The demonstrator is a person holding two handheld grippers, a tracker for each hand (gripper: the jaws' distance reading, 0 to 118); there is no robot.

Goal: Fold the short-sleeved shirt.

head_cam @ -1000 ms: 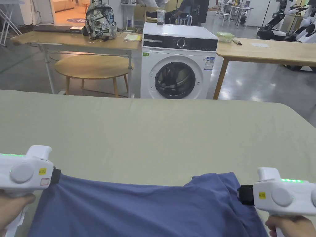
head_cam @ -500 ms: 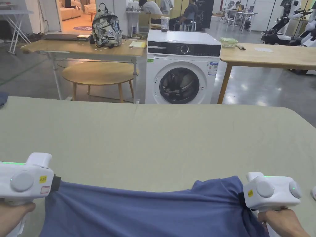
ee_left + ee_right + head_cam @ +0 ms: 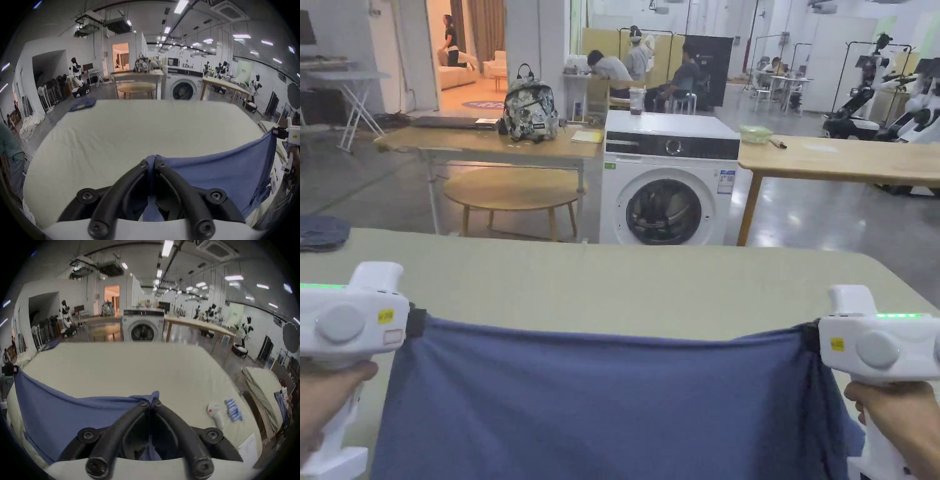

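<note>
The blue short-sleeved shirt hangs stretched between both grippers above the pale green table. My left gripper is shut on its left top corner; in the left gripper view the black jaws pinch a fold of blue shirt. My right gripper is shut on the right top corner; in the right gripper view its jaws clamp the blue shirt edge. The cloth's top edge runs nearly straight and taut, and its lower part falls out of the head view.
A dark folded garment lies at the table's far left edge. A white handheld device and blue packets lie on the table to the right. Beyond the table stand a washing machine and wooden tables.
Both grippers have lifted and moved apart, so the shirt is raised off the table and pulled flat; the bunched right corner has straightened. The head camera has tilted up.
</note>
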